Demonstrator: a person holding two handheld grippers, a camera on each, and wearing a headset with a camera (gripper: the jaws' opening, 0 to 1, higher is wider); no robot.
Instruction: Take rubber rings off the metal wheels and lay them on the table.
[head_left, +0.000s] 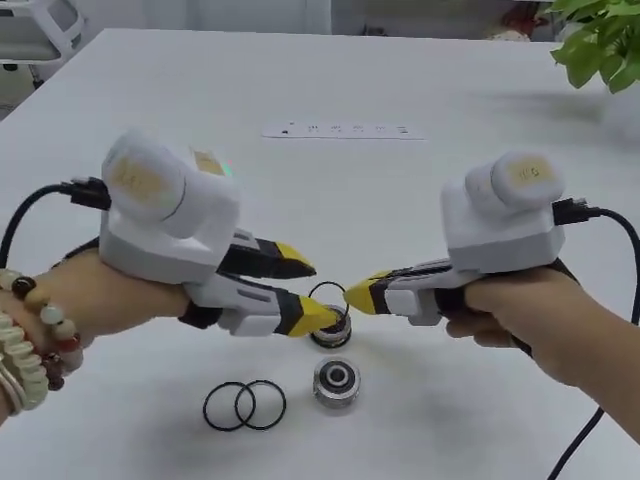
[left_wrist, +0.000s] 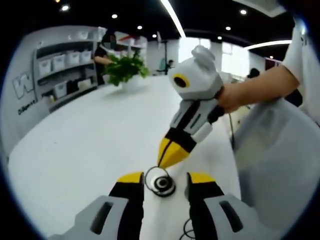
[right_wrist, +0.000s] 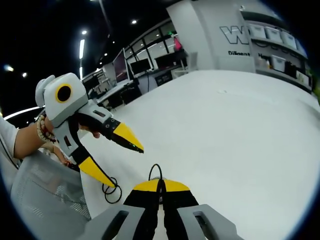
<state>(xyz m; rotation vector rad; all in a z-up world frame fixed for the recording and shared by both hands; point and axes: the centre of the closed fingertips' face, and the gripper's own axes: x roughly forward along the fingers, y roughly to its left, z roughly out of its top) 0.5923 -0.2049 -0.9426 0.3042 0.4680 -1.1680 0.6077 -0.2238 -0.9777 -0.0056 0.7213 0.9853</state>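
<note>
Black rubber is the risk here: your right tool (head_left: 358, 296) has its jaws pressed together on the rubber ring (head_left: 326, 285), which stands partly lifted off the metal wheel (head_left: 332, 332), while your left tool (left_wrist: 165, 182) is spread, its tips either side of that wheel without clamping it. Pull now and the wheel may ride up with the ring, tip or skid, because nothing pins it; a stretched ring could also slip from the thin pinch and spring away towards the second wheel (head_left: 336, 382) or the two rings (head_left: 236, 405) already lying near you. The bench (head_left: 300, 200) is white, smooth and probably slick, with a flat power strip (head_left: 340, 130) further back and a plant (head_left: 600, 40) at its far corner. Shelves of bins (left_wrist: 60, 75) and ceiling strip lights (left_wrist: 172, 17) suggest an open office.
</note>
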